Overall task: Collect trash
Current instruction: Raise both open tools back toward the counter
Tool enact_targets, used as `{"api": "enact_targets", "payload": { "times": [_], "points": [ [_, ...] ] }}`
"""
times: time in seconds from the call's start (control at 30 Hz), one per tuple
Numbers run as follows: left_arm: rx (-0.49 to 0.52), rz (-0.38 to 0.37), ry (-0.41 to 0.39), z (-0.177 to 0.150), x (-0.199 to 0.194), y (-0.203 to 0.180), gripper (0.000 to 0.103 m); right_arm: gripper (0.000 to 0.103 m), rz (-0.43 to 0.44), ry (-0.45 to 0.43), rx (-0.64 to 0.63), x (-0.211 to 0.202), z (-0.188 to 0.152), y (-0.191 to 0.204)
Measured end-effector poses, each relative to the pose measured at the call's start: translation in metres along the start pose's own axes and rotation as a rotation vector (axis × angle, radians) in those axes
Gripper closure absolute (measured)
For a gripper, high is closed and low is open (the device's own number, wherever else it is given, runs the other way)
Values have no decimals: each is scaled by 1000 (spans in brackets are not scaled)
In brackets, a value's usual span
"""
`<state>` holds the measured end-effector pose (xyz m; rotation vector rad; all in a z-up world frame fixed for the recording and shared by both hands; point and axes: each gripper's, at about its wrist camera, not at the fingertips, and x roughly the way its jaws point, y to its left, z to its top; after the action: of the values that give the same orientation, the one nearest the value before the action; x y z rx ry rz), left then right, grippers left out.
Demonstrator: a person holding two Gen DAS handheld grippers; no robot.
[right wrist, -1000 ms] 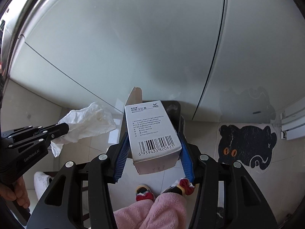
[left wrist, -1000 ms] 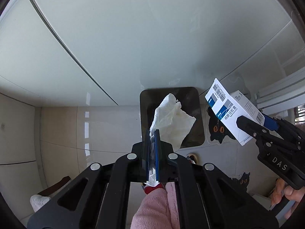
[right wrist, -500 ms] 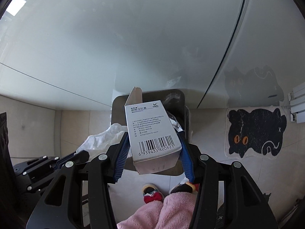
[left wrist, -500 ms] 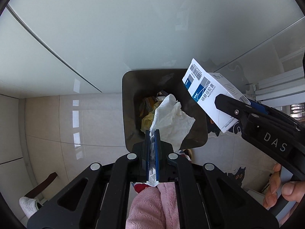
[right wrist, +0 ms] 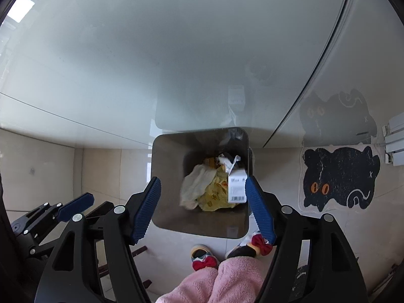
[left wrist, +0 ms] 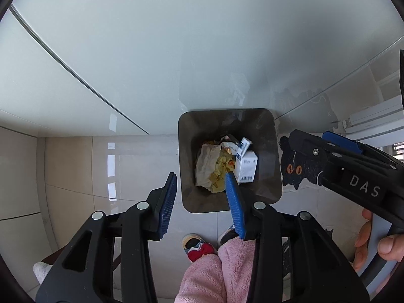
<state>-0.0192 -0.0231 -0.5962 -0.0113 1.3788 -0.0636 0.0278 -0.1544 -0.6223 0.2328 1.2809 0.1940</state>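
Both grippers are black plastic with ribbed blue pads (left wrist: 233,203) and silver screws (left wrist: 142,205) at the finger joints. The right gripper (left wrist: 325,141), seen from the left wrist, bears white letters "DAS" (left wrist: 363,189). The person wears fluffy pink trousers (right wrist: 227,277) and slippers (right wrist: 202,256) with red bows.

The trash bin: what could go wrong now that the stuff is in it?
Both claws hang open right over the trash bin, so a careless lift might bump its rim and tip it. The white box and tissue lie loose on top and could spill out. Feet in slippers stand close and might kick it.
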Motion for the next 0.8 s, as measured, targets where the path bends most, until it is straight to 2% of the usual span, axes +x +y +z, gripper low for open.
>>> {"api": "enact_targets", "payload": {
  "times": [0.27, 0.4, 0.6, 0.8],
  "points": [
    [0, 40, -107, 10, -84, 4, 66, 33, -12, -110, -50, -90, 3, 18],
    [16, 63, -174, 14, -132, 2, 60, 29, -33, -174, -70, -146, 5, 27],
    [46, 82, -284, 20, -204, -6, 29, 16, -68, -273, -79, -222, 6, 32],
    [50, 68, -372, 33, -263, -14, 15, 8, -88, -344, -74, -279, 12, 29]
  ]
}}
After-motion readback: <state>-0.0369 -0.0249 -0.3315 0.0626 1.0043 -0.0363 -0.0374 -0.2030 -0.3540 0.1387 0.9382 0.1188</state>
